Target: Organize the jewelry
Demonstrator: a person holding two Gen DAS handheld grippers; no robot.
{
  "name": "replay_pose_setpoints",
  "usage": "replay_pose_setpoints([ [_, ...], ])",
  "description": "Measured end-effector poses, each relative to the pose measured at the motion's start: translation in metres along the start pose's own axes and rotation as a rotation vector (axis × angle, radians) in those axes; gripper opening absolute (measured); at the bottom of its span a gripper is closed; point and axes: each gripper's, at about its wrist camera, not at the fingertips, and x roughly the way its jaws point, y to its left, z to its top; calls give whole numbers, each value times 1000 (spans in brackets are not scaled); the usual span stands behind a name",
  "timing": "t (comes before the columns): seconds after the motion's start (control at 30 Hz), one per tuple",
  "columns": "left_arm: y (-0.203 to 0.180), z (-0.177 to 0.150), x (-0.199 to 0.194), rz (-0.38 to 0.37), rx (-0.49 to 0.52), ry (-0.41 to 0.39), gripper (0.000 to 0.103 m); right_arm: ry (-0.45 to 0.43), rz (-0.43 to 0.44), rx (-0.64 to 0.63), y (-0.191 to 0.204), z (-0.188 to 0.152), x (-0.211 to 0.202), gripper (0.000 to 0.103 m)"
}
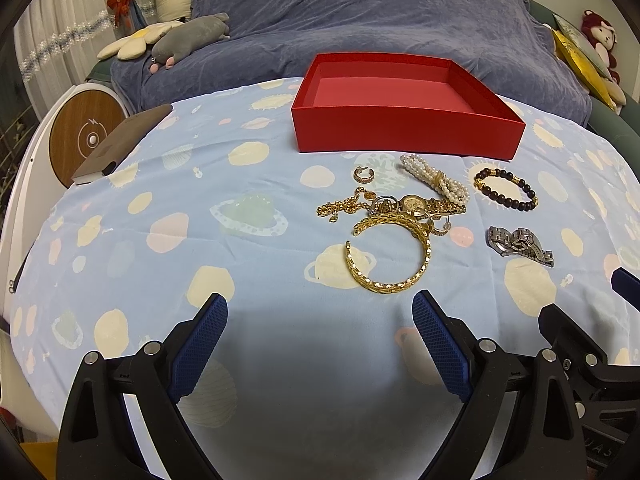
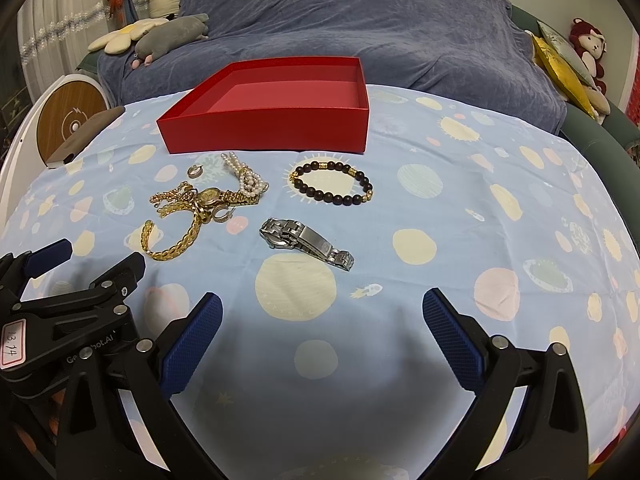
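Observation:
An empty red box (image 1: pixel 404 130) (image 2: pixel 264 130) stands at the table's far side. In front of it lie a gold bangle (image 1: pixel 390 280) (image 2: pixel 170 252), a gold watch (image 1: pixel 416 202) (image 2: pixel 212 196), a gold chain (image 1: pixel 340 206), a pearl bracelet (image 1: pixel 436 178) (image 2: pixel 248 178), a small earring (image 1: pixel 363 175) (image 2: pixel 196 171), a dark bead bracelet (image 1: pixel 506 186) (image 2: pixel 332 184) and a silver watch (image 1: pixel 520 242) (image 2: pixel 306 240). My left gripper (image 1: pixel 320 312) is open and empty, just short of the bangle. My right gripper (image 2: pixel 322 310) is open and empty, just short of the silver watch.
A light blue cloth with planet prints (image 1: pixel 200 240) covers the table. A brown phone-like slab (image 1: pixel 120 140) lies at the far left edge beside a round wooden device (image 1: pixel 86 136). A blue-covered sofa (image 1: pixel 360 20) with plush toys stands behind the table.

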Motion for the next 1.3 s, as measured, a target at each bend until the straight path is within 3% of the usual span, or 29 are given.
replay_pose_setpoints([
  [0.17, 9, 1, 4, -7, -15, 22, 91, -2, 13, -3, -5, 6, 3, 98],
  [0.33, 20, 2, 9, -10, -33, 35, 91, 1, 53, -92, 1, 19, 19, 97],
  [0.47, 25, 3, 11, -19, -39, 30, 91, 15, 81, -160, 8, 29, 31, 82],
  [0.57, 25, 4, 14, -39, -28, 32, 91, 32, 115, -150, 5, 33, 37, 82],
  [0.67, 23, 4, 17, -59, -21, 42, 91, 57, 122, -159, 2, 35, 44, 71],
  [0.83, 21, 3, 21, -91, -22, 57, 91, 68, 158, -155, 2, 40, 47, 64],
  [0.93, 21, 4, 20, -108, -27, 50, 91, 83, 166, -173, 5, 40, 50, 55],
  [1.17, 8, 5, 25, -130, -14, 56, 91, 122, 198, -151, 2, 36, 51, 14],
  [1.3, -3, 7, 30, -136, 7, 64, 91, 121, 198, -129, -1, 35, 46, 11],
])
